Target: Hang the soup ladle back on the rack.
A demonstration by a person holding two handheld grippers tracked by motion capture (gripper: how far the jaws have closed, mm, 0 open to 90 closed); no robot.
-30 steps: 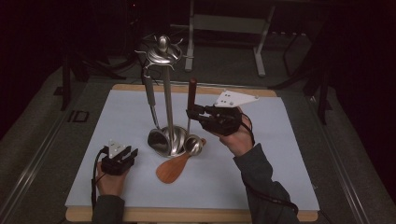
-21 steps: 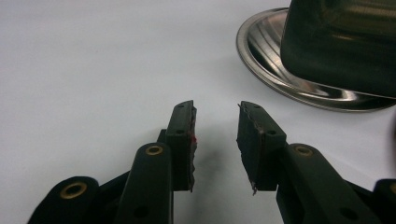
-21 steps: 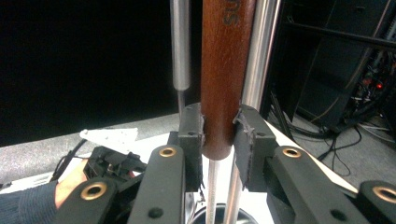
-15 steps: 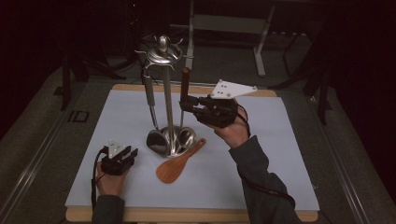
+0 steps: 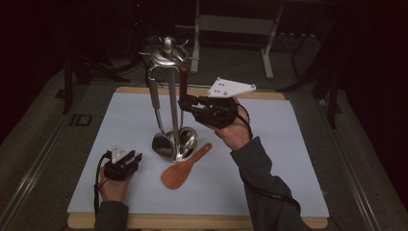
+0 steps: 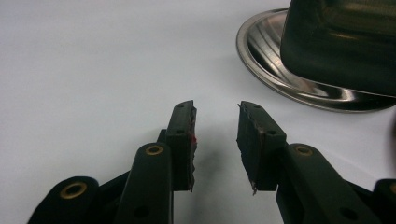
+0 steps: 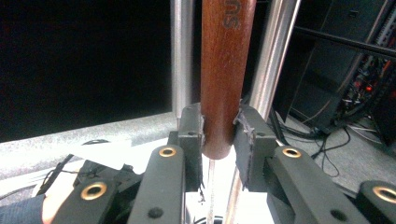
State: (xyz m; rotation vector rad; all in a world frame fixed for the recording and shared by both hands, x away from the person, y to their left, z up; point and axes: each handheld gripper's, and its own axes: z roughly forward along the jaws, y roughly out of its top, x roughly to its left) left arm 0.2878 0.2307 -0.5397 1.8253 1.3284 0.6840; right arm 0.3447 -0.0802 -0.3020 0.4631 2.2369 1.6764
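Note:
A steel utensil stand (image 5: 172, 103) with a ring of hooks at its top (image 5: 168, 54) rises from the white mat. My right gripper (image 5: 185, 103) is shut on the brown wooden handle (image 5: 183, 83) of a ladle, held upright close beside the stand's pole; its steel bowl (image 5: 188, 138) hangs low by the base. In the right gripper view the pads (image 7: 192, 135) press on the handle's lower end (image 7: 225, 70), and my right gripper (image 7: 219, 135) faces the pole. My left gripper (image 5: 131, 159) rests open on the mat, nothing between its jaws (image 6: 215, 135), near the stand's round base (image 6: 261, 60).
A second, all-steel ladle (image 5: 155, 103) hangs on the stand's left side. A wooden rice paddle (image 5: 180, 171) lies flat on the mat in front of the base. The mat (image 5: 288, 159) lies on a wooden board. Dark frames and table legs stand behind.
My right gripper has risen and shifted left toward the stand's pole, carrying the wooden-handled ladle with it. The left gripper has kept still.

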